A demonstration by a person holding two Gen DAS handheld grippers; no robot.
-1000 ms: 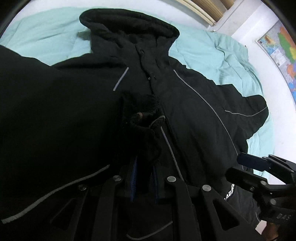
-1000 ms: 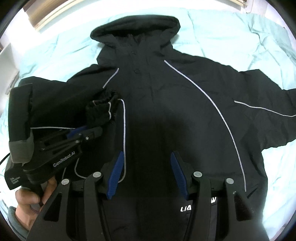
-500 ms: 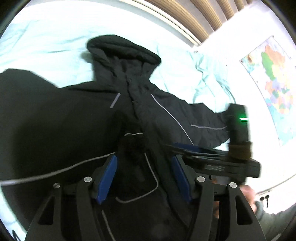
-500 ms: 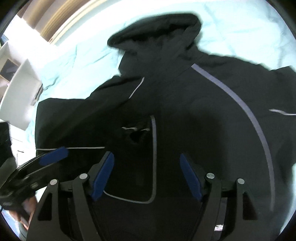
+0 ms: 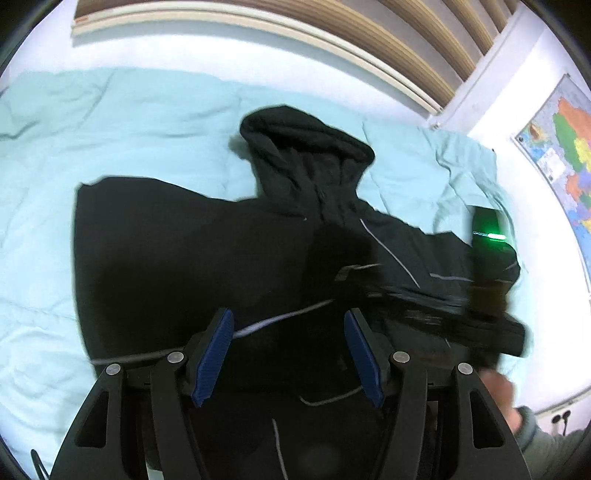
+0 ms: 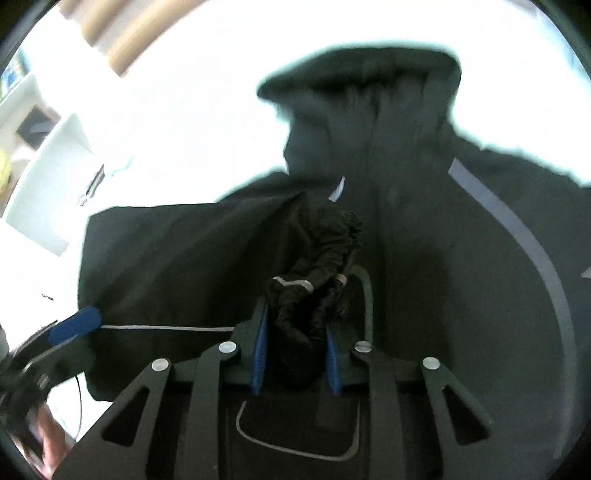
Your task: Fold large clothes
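Note:
A black hooded jacket with thin grey piping lies front up on a pale green bed cover. Its left sleeve is folded across the chest. My left gripper is open and empty, raised above the jacket's lower part. My right gripper is shut on the bunched sleeve cuff over the jacket's front. The right gripper also shows blurred at the right of the left wrist view. The left gripper's blue fingertip shows at the left of the right wrist view.
A slatted headboard runs along the far side of the bed. A wall map hangs at the right. White shelving stands at the left of the right wrist view. The person's hands hold both grippers.
My left gripper let go of the sleeve cuff, opened and pulled back. My right gripper moved in over the chest and shut on the cuff.

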